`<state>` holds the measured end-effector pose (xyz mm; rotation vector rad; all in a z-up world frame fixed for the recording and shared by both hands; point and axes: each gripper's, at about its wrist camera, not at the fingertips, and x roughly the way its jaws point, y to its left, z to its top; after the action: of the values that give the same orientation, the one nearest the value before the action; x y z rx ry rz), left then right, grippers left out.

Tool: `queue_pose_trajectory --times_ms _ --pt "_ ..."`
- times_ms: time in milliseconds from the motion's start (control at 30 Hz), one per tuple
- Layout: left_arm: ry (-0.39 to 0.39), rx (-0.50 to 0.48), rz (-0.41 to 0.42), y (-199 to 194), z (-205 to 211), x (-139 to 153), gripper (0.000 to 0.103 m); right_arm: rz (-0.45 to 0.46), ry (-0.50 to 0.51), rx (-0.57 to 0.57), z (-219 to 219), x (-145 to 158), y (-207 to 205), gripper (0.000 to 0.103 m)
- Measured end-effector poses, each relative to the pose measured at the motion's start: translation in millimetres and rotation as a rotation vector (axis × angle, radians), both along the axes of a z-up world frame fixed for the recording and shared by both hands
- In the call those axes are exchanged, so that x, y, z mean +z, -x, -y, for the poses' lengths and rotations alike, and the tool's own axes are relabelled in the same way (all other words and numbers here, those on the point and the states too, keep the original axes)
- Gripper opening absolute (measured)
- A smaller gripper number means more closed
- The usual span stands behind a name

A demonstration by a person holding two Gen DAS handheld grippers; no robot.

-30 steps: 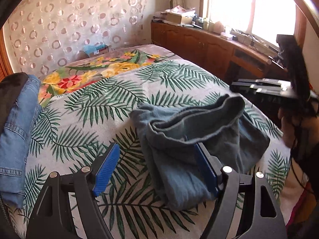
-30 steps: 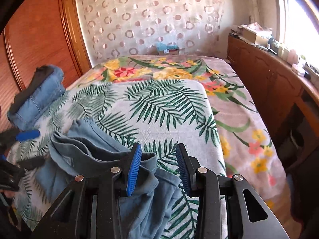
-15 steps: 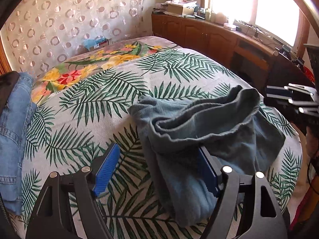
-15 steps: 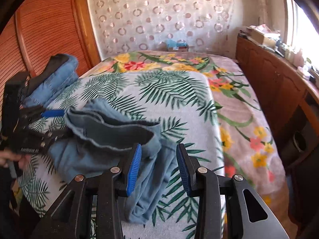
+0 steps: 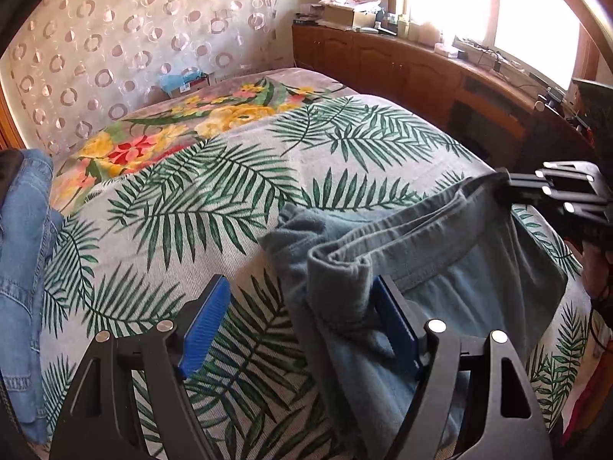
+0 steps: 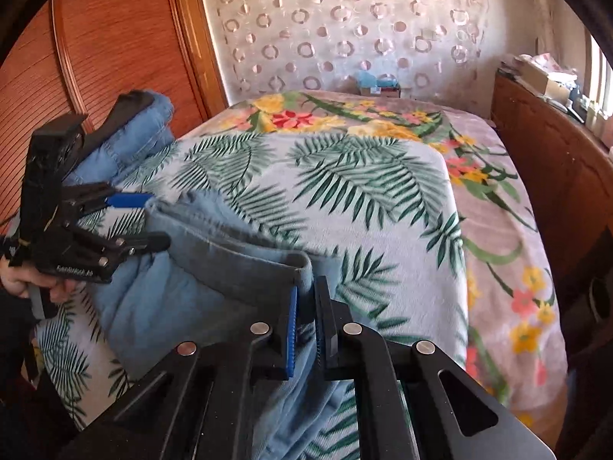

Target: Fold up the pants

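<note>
One pair of grey-blue pants [image 5: 440, 268] lies bunched on the bed [image 5: 230, 199]. Right gripper [image 6: 304, 329], jaws closing, pinches the waistband; left gripper [image 5: 299, 329], jaws spread, straddles its other end unclamped. Lifting now would likely let that end sag. One denim pile [image 5: 23, 260] nearby

Bedroom w/ ring-pattern curtain wall [image 5: 115, 38], wood cabinets [image 5: 402, 65] under bright window [image 5: 459, 0], bed [image 5: 345, 142] in palm-leaf cover.
</note>
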<state>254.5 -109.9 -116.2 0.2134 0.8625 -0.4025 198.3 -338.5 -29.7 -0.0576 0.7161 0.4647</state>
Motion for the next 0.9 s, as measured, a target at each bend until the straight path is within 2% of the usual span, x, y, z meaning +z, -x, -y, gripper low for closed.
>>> queue_pose_trajectory --times_ms 233,367,433,567,633,900 --pt "0.022 0.001 0.03 -1 -5 13 0.077 -0.039 0.015 -0.036 -9 -14 -13 0.007" --pt "0.039 0.008 0.044 5 -9 17 0.077 -0.044 0.01 -0.062 -10 -10 -13 0.008" --pt "0.055 0.003 0.049 11 -11 20 0.077 -0.044 0.0 -0.074 -8 -6 -8 0.013" --pt "0.075 -0.009 0.062 27 -13 25 0.077 -0.016 0.001 -0.094 -6 3 16 0.018" --pt "0.086 -0.019 0.062 38 -14 26 0.077 -0.003 0.009 -0.098 -6 5 31 0.026" --pt "0.093 -0.042 0.052 75 -11 20 0.074 -0.032 -0.018 -0.078 -4 -6 88 0.026"
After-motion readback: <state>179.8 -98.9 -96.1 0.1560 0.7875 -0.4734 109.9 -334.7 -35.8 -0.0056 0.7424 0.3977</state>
